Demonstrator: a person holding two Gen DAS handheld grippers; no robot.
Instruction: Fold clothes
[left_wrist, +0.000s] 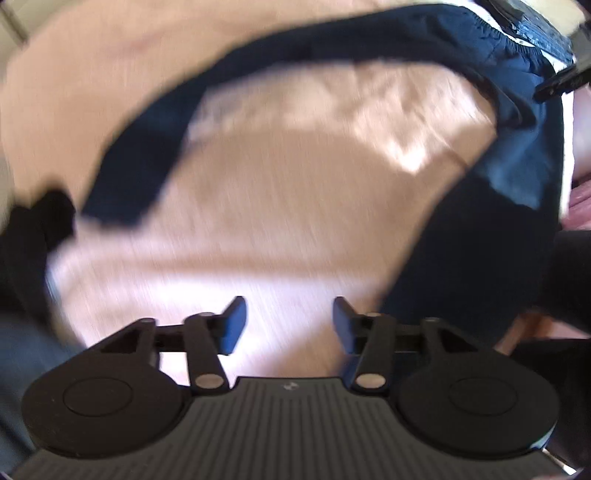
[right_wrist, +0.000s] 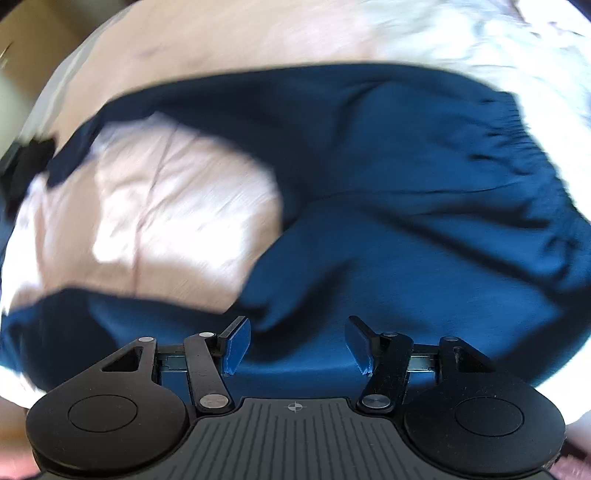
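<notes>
Dark navy trousers (right_wrist: 406, 192) lie spread on a light pink bedsheet (right_wrist: 177, 192), elastic waistband at the right, two legs running left. My right gripper (right_wrist: 297, 345) is open and empty, just above the near leg. In the left wrist view the trousers (left_wrist: 517, 155) curve around the top and right. My left gripper (left_wrist: 290, 323) is open and empty over bare sheet (left_wrist: 258, 206). The other gripper (left_wrist: 561, 79) shows at the upper right. Both views are blurred.
The sheet covers a bed with wrinkled white bedding (right_wrist: 461, 40) at the far side. A dark object (left_wrist: 33, 236) sits at the left edge of the left wrist view. Brown floor or furniture (right_wrist: 33, 40) shows beyond the bed's upper left corner.
</notes>
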